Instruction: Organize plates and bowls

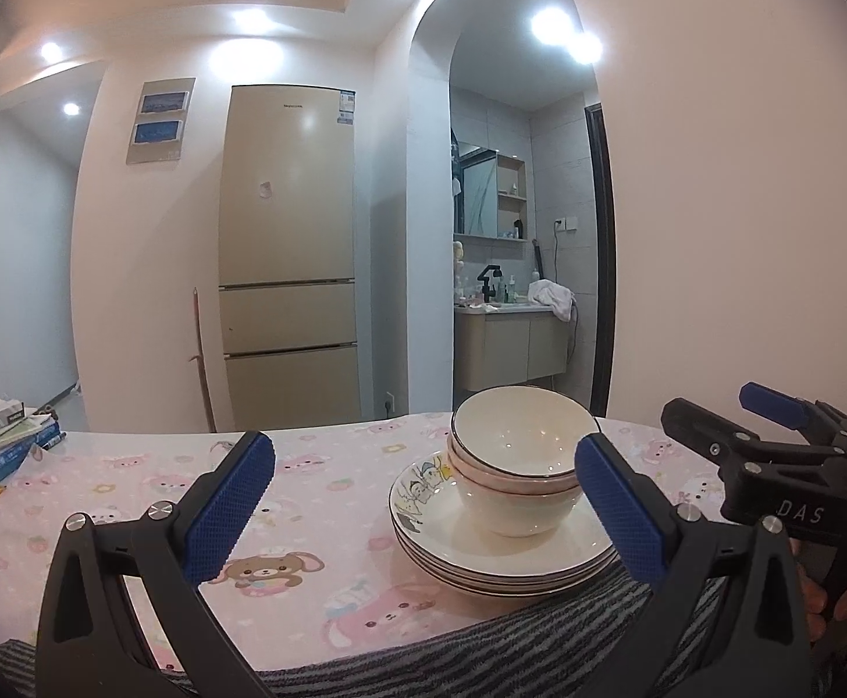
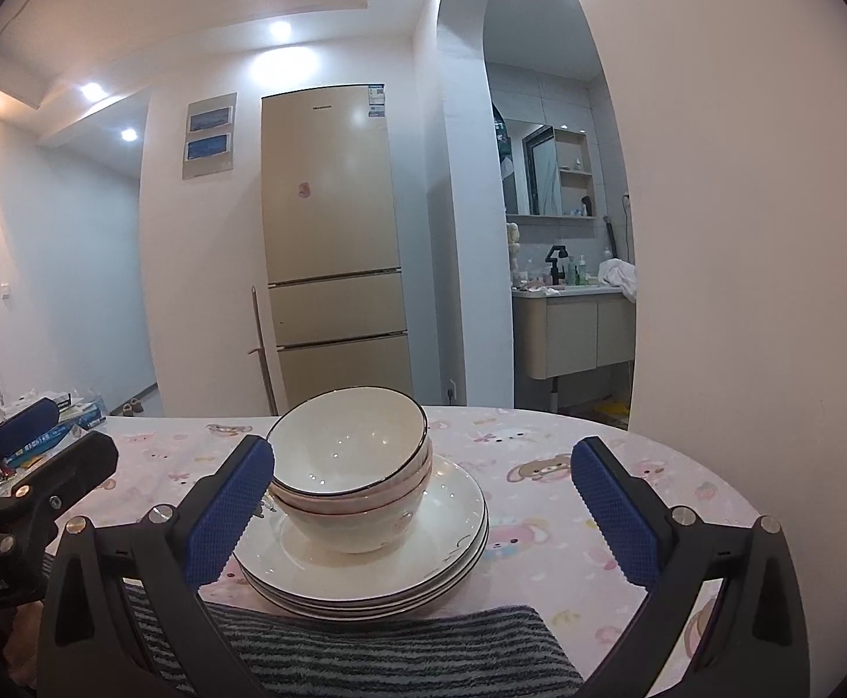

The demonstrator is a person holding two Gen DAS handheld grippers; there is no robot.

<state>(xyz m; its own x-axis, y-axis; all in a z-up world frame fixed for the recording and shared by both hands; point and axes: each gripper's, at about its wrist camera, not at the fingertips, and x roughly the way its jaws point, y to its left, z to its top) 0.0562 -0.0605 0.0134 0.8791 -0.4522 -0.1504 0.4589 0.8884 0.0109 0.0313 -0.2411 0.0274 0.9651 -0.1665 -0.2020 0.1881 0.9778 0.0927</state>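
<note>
Nested bowls point(image 2: 349, 468) sit on stacked plates point(image 2: 365, 558), seemingly touching the mat point(image 2: 400, 651) before them.

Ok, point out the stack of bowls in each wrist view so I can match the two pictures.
Left wrist view: the stack of bowls sits right of centre on the stacked plates, just left of the right-hand blue pad.
Right wrist view: the stack of bowls sits slightly left of centre, beside the left-hand blue pad.
Shared landmark: the beige fridge stands behind the table in both.
</note>
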